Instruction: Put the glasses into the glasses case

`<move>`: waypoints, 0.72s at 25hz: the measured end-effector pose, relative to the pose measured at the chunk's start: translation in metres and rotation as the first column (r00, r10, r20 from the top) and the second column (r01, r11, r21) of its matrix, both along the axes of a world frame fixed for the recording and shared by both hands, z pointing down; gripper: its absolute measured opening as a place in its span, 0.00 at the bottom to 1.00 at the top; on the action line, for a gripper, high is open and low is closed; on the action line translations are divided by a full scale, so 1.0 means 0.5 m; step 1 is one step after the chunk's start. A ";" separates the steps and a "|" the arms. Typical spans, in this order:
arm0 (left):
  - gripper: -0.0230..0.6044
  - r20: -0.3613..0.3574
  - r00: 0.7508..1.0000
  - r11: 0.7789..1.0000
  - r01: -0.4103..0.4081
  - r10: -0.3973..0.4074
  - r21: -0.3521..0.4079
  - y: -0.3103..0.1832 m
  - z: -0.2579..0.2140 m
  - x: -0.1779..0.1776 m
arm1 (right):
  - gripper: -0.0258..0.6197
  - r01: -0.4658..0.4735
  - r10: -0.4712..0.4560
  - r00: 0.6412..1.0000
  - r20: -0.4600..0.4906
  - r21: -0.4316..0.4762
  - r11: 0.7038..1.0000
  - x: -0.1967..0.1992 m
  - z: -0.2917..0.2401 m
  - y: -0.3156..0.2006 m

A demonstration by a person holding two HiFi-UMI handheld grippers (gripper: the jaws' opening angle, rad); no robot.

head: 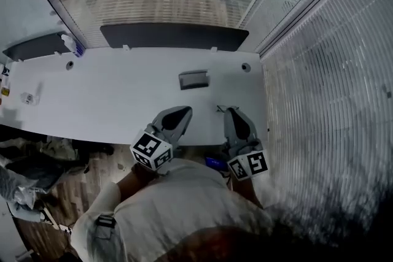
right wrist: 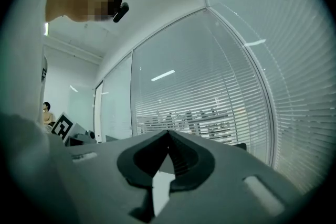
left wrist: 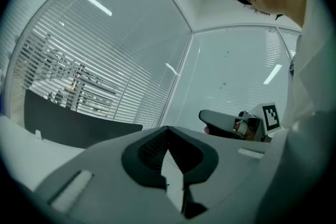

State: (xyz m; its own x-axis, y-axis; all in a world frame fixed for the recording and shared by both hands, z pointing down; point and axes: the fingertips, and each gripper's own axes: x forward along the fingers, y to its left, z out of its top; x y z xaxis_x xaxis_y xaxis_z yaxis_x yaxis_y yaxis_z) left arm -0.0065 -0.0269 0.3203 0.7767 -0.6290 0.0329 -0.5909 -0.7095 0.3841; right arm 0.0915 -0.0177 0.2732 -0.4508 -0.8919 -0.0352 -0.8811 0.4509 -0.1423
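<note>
1. Lower centre: the left gripper (head: 183, 111) and right gripper (head: 231, 110) are hovering at the near edge of the table (head: 110, 95), both clenching their jaws on nothing.
2. A thin dark item (head: 220, 108), possibly the glasses, is lying just left of the right gripper's tip.
3. Frame centre: the grey glasses case (head: 194, 79) is resting untouched.
4. Judged step: the reach is only starting; the next move is calling for released jaws.

Grey oblong glasses case (head: 194, 79) flat on white table (head: 110, 95), near its middle
</note>
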 end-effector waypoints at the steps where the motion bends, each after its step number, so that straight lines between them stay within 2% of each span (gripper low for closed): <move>1: 0.04 0.008 1.000 1.000 -0.007 0.007 -0.003 -0.008 0.007 0.001 | 0.04 -0.008 0.008 1.000 -0.007 0.001 1.000 0.001 0.005 -0.008; 7: 0.04 0.027 0.999 1.000 -0.019 0.019 0.002 -0.062 -0.009 0.043 | 0.04 0.009 -0.009 1.000 -0.025 0.002 1.000 0.023 -0.009 -0.051; 12: 0.04 -0.001 1.000 1.000 -0.009 0.009 0.003 -0.082 -0.028 0.077 | 0.04 0.027 -0.027 0.998 -0.049 0.002 1.000 0.048 -0.012 -0.064; 18: 0.04 0.032 0.999 1.000 -0.027 0.027 -0.008 -0.095 -0.005 0.097 | 0.04 0.017 -0.018 0.999 -0.045 -0.022 1.000 0.071 0.005 -0.076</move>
